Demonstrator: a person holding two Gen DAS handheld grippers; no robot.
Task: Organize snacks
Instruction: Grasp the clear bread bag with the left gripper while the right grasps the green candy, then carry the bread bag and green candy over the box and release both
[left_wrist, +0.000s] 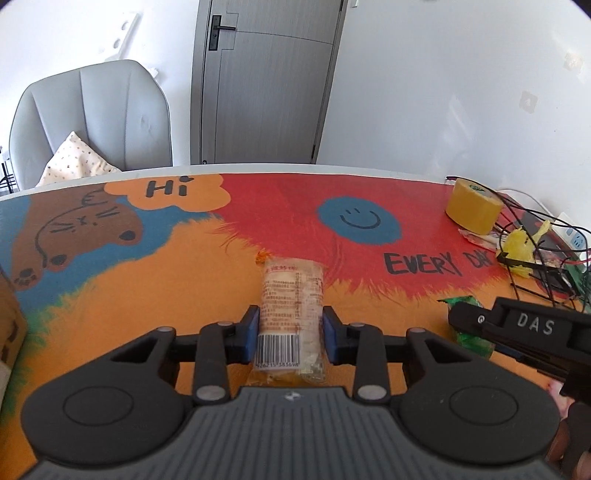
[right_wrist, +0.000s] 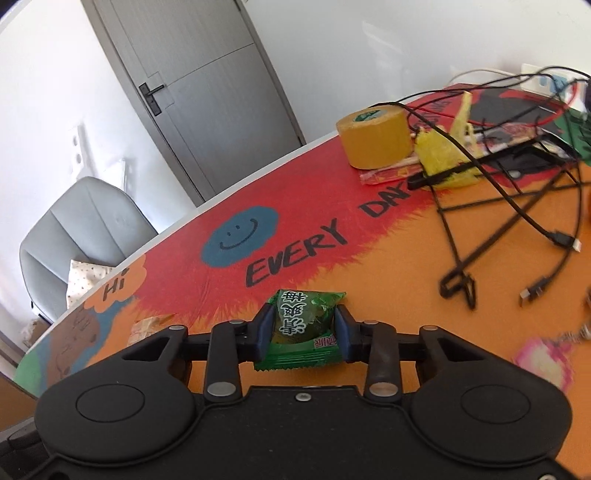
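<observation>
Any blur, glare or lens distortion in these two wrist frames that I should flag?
Left wrist view: sharp; the barcode on the clear snack packet is legible, fisheye bends the far table edge, bright walls, no harsh glare. Right wrist view: the green candy packet is sharp, the cables at right look smeared, and the frame is strongly tilted.

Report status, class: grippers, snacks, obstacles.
Left gripper shut on pale snack packet. Right gripper shut on green candy packet. Loose cables ahead, right.

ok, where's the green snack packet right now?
Right wrist view: the green snack packet sits clamped between the right gripper fingers, over the orange part of the table mat, just below the "EVERY DAY" lettering.
</observation>
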